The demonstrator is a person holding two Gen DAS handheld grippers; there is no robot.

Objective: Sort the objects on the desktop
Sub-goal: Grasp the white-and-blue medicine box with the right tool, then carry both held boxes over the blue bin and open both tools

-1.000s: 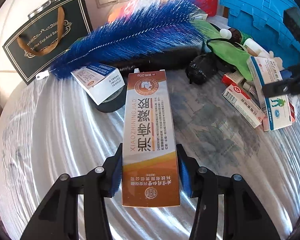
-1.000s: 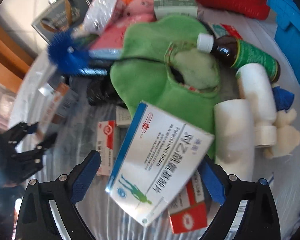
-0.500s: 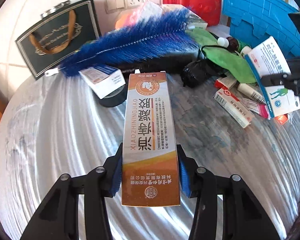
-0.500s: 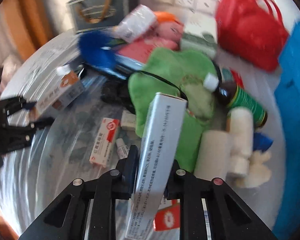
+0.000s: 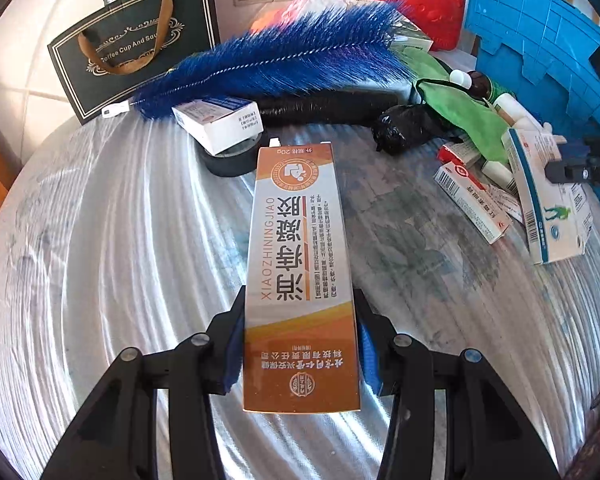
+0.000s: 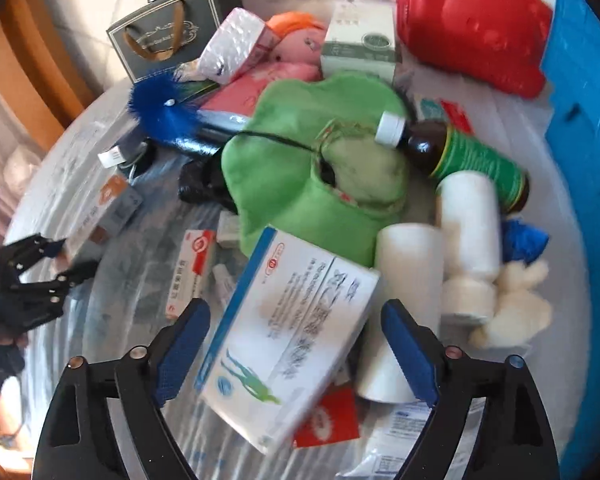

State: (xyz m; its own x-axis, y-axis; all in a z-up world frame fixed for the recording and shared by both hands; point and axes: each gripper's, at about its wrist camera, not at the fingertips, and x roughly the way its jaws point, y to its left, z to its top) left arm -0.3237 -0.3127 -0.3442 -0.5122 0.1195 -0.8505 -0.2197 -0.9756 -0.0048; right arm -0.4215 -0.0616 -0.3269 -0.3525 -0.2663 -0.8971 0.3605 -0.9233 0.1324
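Orange box (image 5: 300, 272) sits clamped in the left gripper (image 5: 300, 344), jaws pressed on its long sides, its long axis running straight out ahead over the bench (image 5: 100, 260). White box (image 6: 288, 336) lies tilted between the right gripper's (image 6: 296, 344) jaws, which are opening wide, pads clear of it; the right hand is nearer it.
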